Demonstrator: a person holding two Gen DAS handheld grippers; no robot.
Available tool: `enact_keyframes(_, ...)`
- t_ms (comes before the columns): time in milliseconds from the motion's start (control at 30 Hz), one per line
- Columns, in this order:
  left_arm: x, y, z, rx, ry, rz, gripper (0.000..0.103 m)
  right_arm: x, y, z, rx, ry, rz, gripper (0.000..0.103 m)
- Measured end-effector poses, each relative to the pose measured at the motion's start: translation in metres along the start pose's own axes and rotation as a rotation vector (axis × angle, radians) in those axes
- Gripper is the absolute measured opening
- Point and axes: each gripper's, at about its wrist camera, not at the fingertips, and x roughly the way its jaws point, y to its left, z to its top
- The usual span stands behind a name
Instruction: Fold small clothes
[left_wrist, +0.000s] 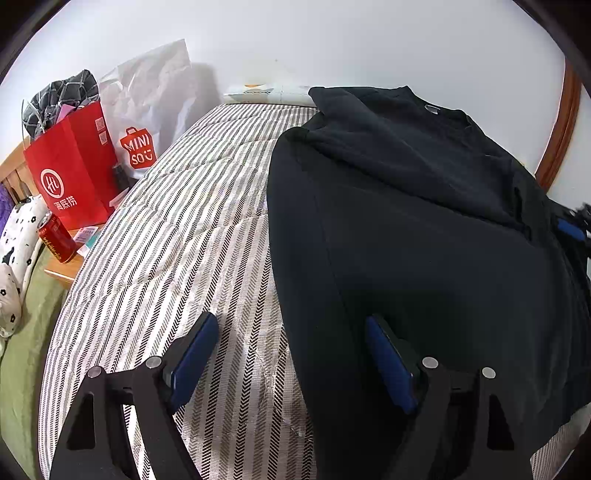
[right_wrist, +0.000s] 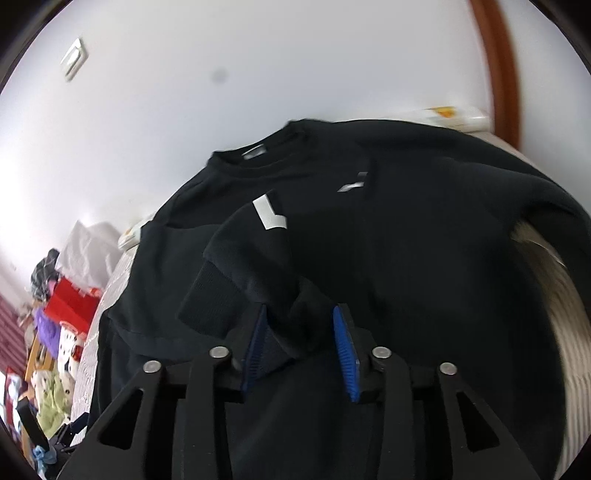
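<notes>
My left gripper hovers with its jaws spread wide and nothing between them: the left finger hangs over the striped bedcover, while the right finger sits over the near edge of the black sweatshirt, which spreads ahead of and to the right of this gripper, its collar at the far end near the white wall. Far off to the left of that gripper stand a red paper bag, a white Miniso bag behind it, and a red drink can on a small wooden table just beside the bed. My right gripper has a bunch of the sweatshirt's sleeve lying between its blue pads; the pads stand partly apart with the cloth filling the gap, and I cannot tell whether they are pinching it or only cradling it. The ribbed cuff droops just ahead and to the left of this gripper, and a white angular mark shows on the sleeve farther ahead. The sweatshirt's body lies beyond and to the right, collar toward the wall, with a brown wooden door frame far ahead on the right.
</notes>
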Motion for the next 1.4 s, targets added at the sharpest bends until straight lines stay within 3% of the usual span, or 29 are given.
enact_keyframes(200, -0.007, 0.003, -0.008, 0.024, 0.003, -0.006, 0.081, -0.051, -0.030, -0.036, -0.074, 0.013, -0.139, 0.062)
enact_keyframes(367, -0.024, 0.008, -0.021, 0.032, 0.004, -0.040, 0.079, -0.080, -0.057, -0.072, -0.188, 0.035, -0.273, 0.064)
enact_keyframes(533, -0.041, 0.003, -0.039, 0.070, 0.029, -0.106, 0.067, -0.102, -0.092, -0.109, -0.137, 0.071, -0.303, 0.064)
enact_keyframes(733, -0.048, -0.005, -0.049, 0.082, 0.007, -0.142, 0.036, -0.115, -0.107, -0.137, -0.070, 0.045, -0.222, 0.064)
enact_keyframes(767, -0.047, -0.007, -0.048, 0.075, 0.002, -0.152, 0.025, -0.117, -0.106, -0.141, -0.077, 0.040, -0.217, 0.064)
enact_keyframes(833, -0.045, -0.013, -0.048, 0.081, -0.008, -0.126, 0.020, -0.118, -0.098, -0.147, -0.095, 0.020, -0.204, 0.061)
enact_keyframes(867, -0.045, -0.016, -0.048, 0.098, -0.014, -0.112, 0.016, -0.117, -0.094, -0.149, -0.107, 0.014, -0.208, 0.048)
enact_keyframes(900, -0.046, -0.017, -0.048, 0.108, -0.018, -0.109, 0.013, -0.115, -0.089, -0.150, -0.129, 0.009, -0.226, 0.026)
enact_keyframes(933, -0.048, -0.018, -0.048, 0.114, -0.020, -0.100, 0.012, -0.114, -0.086, -0.150, -0.148, 0.004, -0.237, 0.018)
enact_keyframes(1000, -0.052, -0.014, -0.049, 0.114, -0.011, -0.103, 0.011, -0.115, -0.087, -0.146, -0.132, 0.010, -0.239, 0.010)
enact_keyframes(1167, -0.067, -0.006, -0.060, 0.109, -0.022, -0.126, 0.011, -0.137, -0.105, -0.144, -0.056, -0.009, -0.180, 0.009)
enact_keyframes(1400, -0.083, 0.003, -0.073, 0.096, -0.008, -0.134, 0.011, -0.148, -0.093, -0.154, -0.100, 0.012, -0.200, 0.009)
